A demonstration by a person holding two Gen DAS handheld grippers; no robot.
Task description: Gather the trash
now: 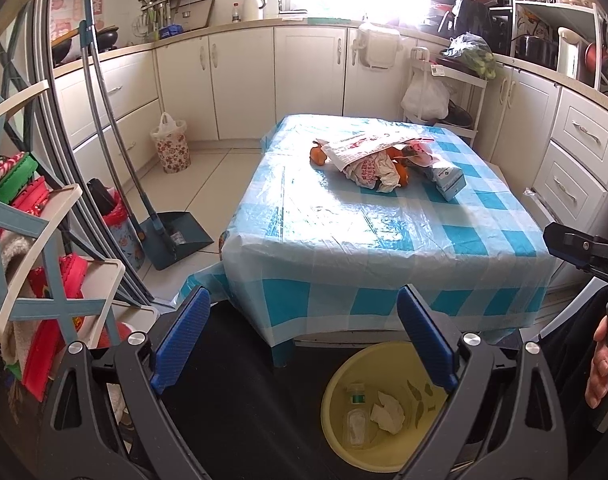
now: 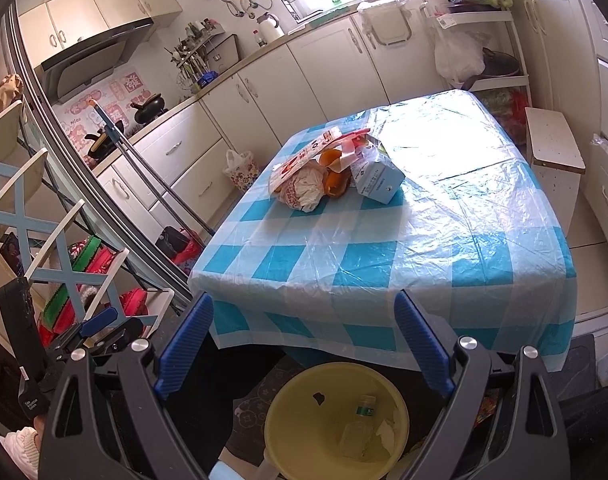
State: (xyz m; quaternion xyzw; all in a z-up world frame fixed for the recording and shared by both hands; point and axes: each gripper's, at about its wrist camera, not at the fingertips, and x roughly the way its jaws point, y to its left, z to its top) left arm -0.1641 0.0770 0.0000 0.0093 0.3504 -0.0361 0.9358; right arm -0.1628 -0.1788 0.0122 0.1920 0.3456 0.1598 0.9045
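Both grippers idle: left gripper (image 1: 304, 340) and right gripper (image 2: 304, 344) have jaws spread wide, holding nothing, both short of the table edge. Trash is a heap mid-table on the blue-checked plastic tablecloth (image 2: 384, 248): crumpled printed wrappers (image 2: 301, 190), orange peels (image 2: 336, 184), pale blue carton (image 2: 378, 180). Yellow plastic bin (image 2: 287, 412) sits on the floor below us, already holding a bottle and paper. We'd take the carton first, since it's rigid, then pinch the wrappers low.
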